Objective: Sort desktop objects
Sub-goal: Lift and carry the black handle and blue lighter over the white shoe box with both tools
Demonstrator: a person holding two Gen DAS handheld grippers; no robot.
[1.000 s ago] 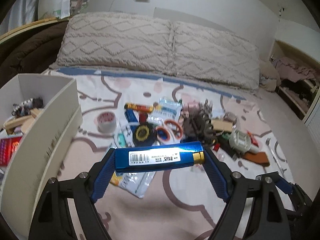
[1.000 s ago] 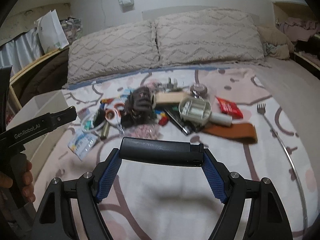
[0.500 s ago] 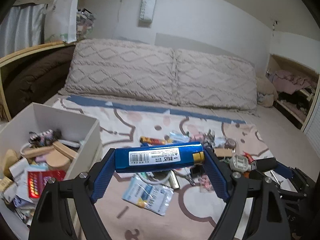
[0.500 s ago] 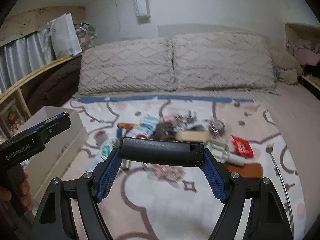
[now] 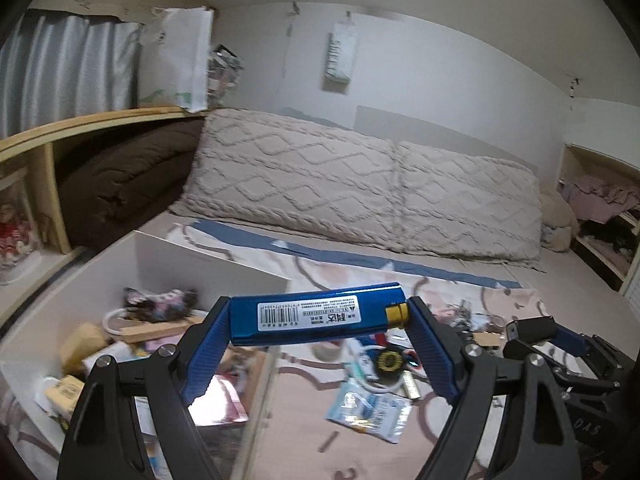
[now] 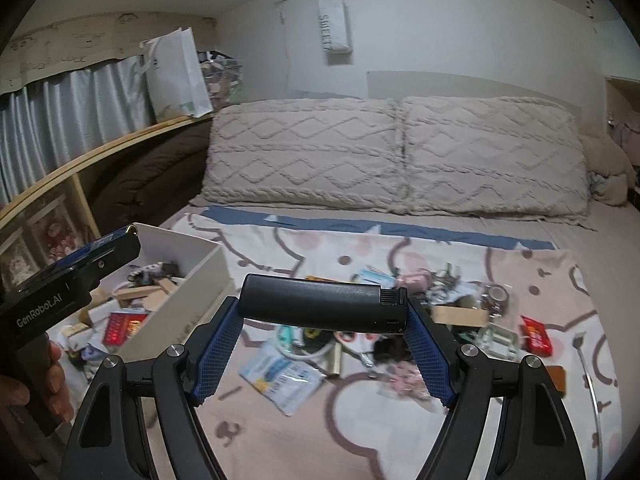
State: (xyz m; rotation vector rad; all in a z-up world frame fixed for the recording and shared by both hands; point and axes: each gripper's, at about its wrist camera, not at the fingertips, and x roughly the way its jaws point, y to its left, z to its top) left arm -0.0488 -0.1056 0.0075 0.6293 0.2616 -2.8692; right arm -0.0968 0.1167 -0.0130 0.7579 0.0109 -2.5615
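My left gripper is shut end to end on a blue lighter with a barcode label and a gold cap. It hangs above the right wall of the white box, which holds several sorted items. My right gripper is shut on a black lighter, held crosswise above the patterned bedsheet, right of the box. In the right wrist view the left gripper shows over the box, with a hand on its handle. The right gripper sits at the right edge of the left wrist view.
A heap of small items lies mid-sheet, with a foil packet nearer me, a red packet and a long metal fork at the right. Two knitted pillows line the back. A wooden shelf with a brown blanket runs along the left.
Both grippers have risen and swung left toward the white box, each still holding its lighter. The left one has gone from over the heap to above the box's right wall.
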